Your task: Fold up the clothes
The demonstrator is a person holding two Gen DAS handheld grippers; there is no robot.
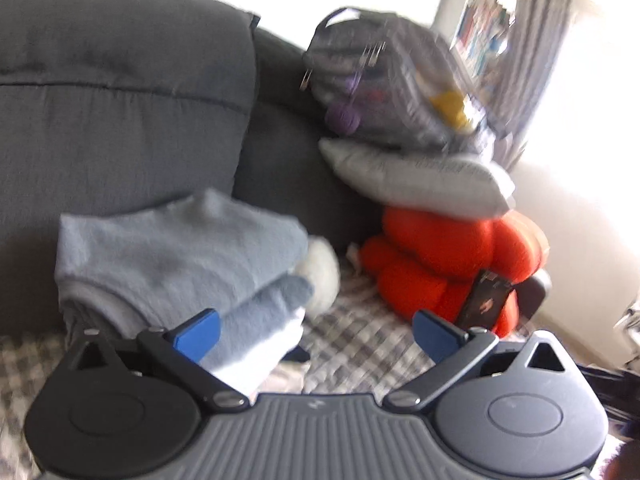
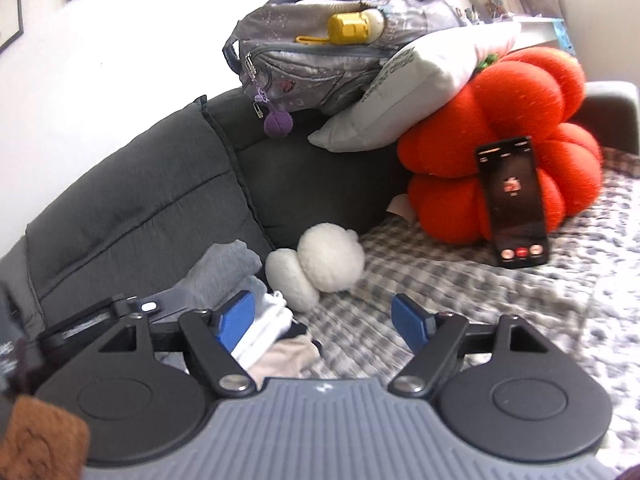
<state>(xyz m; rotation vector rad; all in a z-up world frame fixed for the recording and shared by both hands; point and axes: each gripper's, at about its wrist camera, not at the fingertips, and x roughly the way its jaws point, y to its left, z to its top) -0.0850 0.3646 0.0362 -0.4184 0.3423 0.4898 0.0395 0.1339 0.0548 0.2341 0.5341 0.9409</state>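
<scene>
Grey sofa (image 1: 120,80), checked blanket (image 1: 360,344) spread over the seat. Stack of folded clothes (image 1: 180,256) on that blanket, pushed up against the backrest; blue-grey pieces on top, white ones beneath. Lay ahead and to the left of the left tool (image 1: 316,332), close in, the left pad overlapping the stack's front edge in that view; whether it touched could not be told. Seen from the right tool (image 2: 324,316), sat low and far to the left, partly behind the left finger. Judged nearer the left hand, so any further reach to the stack would go leftward. Long side seemed to run along the backrest, though blur left that unsure.

Both tools stood released, jaws spread wide, nothing between the pads but bare blanket.

Beside the stack, to its right, a white fluffy toy (image 2: 320,268). Farther right, an orange pumpkin cushion (image 2: 500,120) with a phone (image 2: 514,200) propped against it, screen lit, red button near the bottom, no words legible. On top of the cushion a white pillow (image 2: 412,92) bearing dark print, too small to read, and a silver backpack (image 2: 340,56) above that. Small pale mark on each tool's body, not readable.
</scene>
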